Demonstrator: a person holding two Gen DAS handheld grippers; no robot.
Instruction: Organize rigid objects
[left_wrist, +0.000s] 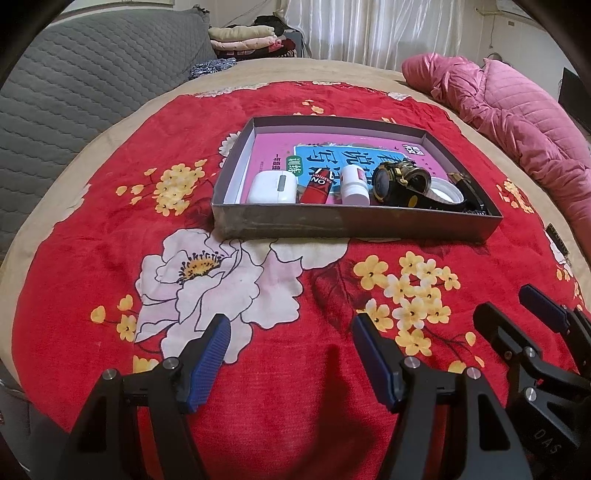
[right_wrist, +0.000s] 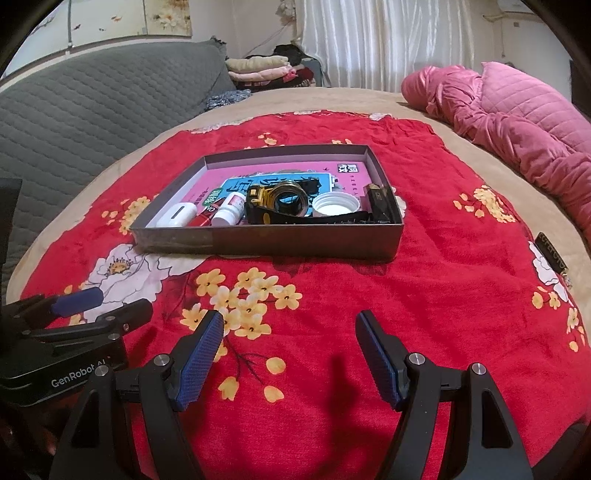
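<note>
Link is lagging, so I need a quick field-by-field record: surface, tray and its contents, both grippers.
surface: red floral blanket on a bed
container: shallow grey box, open top
box lining: pink book lying flat under the items
items along near wall, left to right: white case, red tube, white bottle, black-gold watch, white lid, dark object at far right
left gripper: open, empty, above blanket short of the box
right gripper: open, empty, beside the left
</note>
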